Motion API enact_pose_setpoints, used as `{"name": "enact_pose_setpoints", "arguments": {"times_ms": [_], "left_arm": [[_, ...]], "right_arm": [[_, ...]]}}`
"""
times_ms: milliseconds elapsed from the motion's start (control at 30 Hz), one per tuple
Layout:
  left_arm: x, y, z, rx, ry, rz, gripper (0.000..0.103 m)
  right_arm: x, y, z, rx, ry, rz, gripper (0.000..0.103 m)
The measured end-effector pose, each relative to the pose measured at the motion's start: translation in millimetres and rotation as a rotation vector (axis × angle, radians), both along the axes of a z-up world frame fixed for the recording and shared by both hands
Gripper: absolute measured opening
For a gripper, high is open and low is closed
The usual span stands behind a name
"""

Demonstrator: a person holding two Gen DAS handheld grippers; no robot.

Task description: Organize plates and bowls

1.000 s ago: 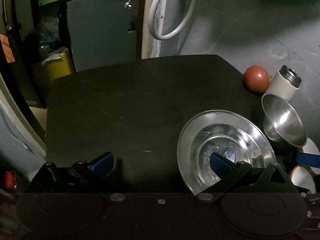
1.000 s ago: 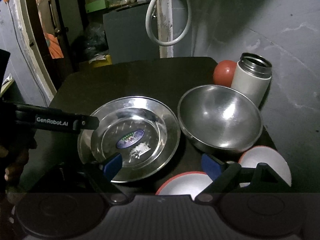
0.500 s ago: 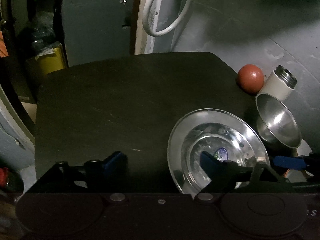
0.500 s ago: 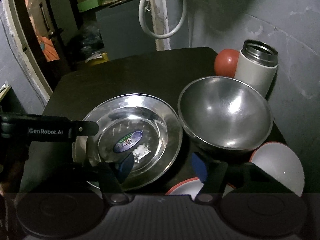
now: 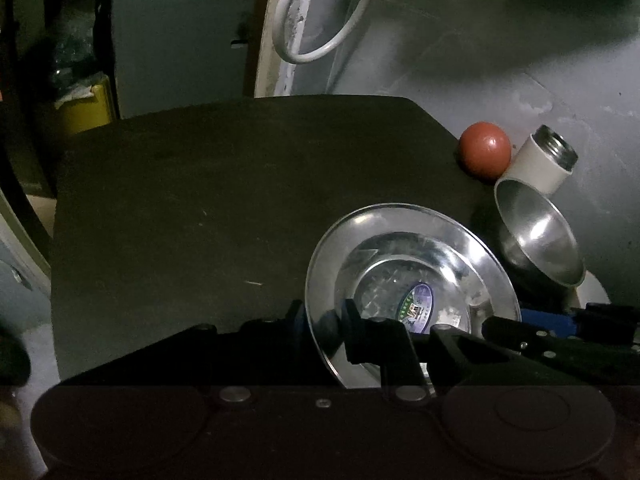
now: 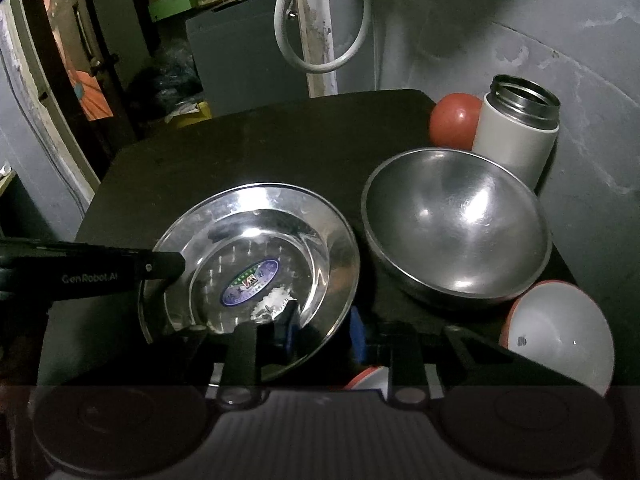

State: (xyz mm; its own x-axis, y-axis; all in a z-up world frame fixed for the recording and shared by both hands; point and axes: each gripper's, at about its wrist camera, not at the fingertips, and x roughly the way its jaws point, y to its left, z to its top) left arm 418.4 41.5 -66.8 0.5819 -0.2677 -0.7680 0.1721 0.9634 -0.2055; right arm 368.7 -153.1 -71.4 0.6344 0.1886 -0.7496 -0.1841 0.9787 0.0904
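Note:
A shiny steel plate point(image 5: 400, 264) point(image 6: 256, 240) with an oval sticker lies on the dark table point(image 5: 200, 200). My left gripper point(image 5: 323, 322) is shut on the plate's left rim. One of its fingers point(image 6: 160, 268) shows at the plate's left side in the right wrist view. My right gripper point(image 6: 323, 331) has narrowed around the plate's near right rim, one pad above the plate and one outside it. A large steel bowl point(image 6: 456, 232) point(image 5: 540, 240) stands just right of the plate. Two white bowls with red outsides point(image 6: 560, 336) point(image 6: 368, 378) sit at the near right.
A white flask point(image 6: 516, 136) with an open steel mouth and a red ball point(image 6: 454, 120) stand behind the steel bowl, against the grey wall. A white hose point(image 6: 320, 60) hangs beyond the table's far edge. Bare tabletop stretches left and behind the plate.
Both grippers moved in on the steel plate and their fingers closed, the left on the plate's left rim, the right around its near right rim.

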Motion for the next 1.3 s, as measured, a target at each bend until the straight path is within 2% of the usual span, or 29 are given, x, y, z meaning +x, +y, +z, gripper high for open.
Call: {"name": "enact_pose_setpoints", "arguments": {"times_ms": [533, 867, 1300], "left_arm": [[-36, 14, 29, 0.026, -0.05, 0.027, 0.021], [-82, 13, 50, 0.028, -0.068, 0.032, 0.021], [-145, 0, 59, 0.039, -0.048, 0.025, 0.022]], "right_arm": [[-31, 4, 22, 0.024, -0.06, 0.063, 0.029], [-73, -3, 37, 0.043, -0.077, 0.089, 0.029], [-130, -20, 45, 0.06, -0.056, 0.124, 0.029]]}}
